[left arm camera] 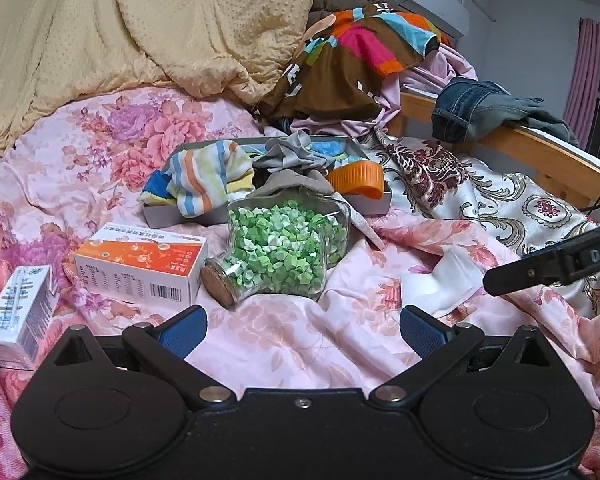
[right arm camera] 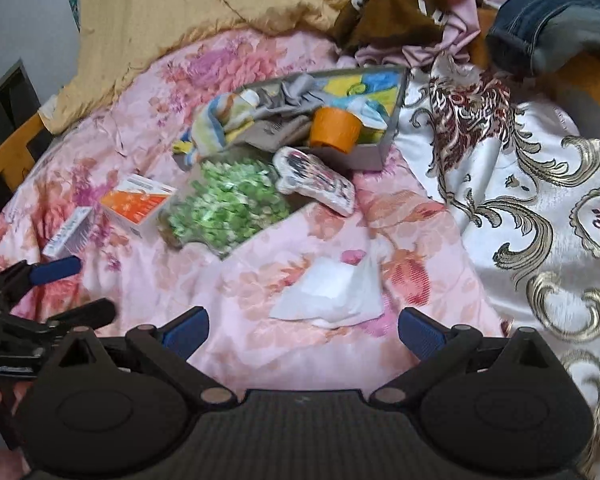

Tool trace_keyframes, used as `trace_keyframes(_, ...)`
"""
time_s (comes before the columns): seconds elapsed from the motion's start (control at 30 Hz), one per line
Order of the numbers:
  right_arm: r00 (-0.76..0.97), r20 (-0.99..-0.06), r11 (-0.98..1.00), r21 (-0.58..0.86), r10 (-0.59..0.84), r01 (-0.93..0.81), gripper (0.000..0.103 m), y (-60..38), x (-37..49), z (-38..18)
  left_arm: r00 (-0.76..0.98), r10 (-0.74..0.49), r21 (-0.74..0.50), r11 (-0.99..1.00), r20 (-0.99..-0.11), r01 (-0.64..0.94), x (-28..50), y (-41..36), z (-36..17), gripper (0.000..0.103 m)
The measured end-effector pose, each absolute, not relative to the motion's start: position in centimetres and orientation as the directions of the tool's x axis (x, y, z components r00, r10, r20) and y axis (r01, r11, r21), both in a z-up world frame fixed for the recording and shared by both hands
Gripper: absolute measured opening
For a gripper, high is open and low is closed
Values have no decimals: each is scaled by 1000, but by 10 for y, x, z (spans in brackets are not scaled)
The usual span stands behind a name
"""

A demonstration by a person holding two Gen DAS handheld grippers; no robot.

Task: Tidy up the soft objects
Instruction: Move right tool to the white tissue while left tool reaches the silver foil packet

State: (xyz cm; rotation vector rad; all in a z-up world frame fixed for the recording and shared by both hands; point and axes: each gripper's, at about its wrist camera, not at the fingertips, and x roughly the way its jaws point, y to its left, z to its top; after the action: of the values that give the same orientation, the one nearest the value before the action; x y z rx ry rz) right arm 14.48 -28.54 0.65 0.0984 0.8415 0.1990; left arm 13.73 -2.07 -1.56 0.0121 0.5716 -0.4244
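A grey tray on the floral bed holds a striped sock, grey cloth and an orange lid. A patterned sock lies in front of the tray, next to a jar of green paper stars. A white cloth lies flat on the sheet just ahead of my right gripper, which is open and empty. My left gripper is open and empty, just short of the jar.
An orange-white box and a white box lie left of the jar. A yellow quilt, piled clothes, jeans on the wooden bed rail and a brocade cover surround the area.
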Motion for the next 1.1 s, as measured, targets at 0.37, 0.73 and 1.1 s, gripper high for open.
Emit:
trace_keyframes(0.37,616,-752,971,153,235,-184,102,-279,170,-19,665,-541,-359,841,-515,406,179,-27,-18,102)
trace_keyframes(0.73,659,-737,964,-39,149,-261,98,-259,171,-30,630,-592,-408,805,-503,430,231,-103,-7,100)
trace_keyframes(1.1,643,-752,972,-14,145,-235,85,-269,184,-38,597,-586,-577,782,-548,238,283,-138,-35,93)
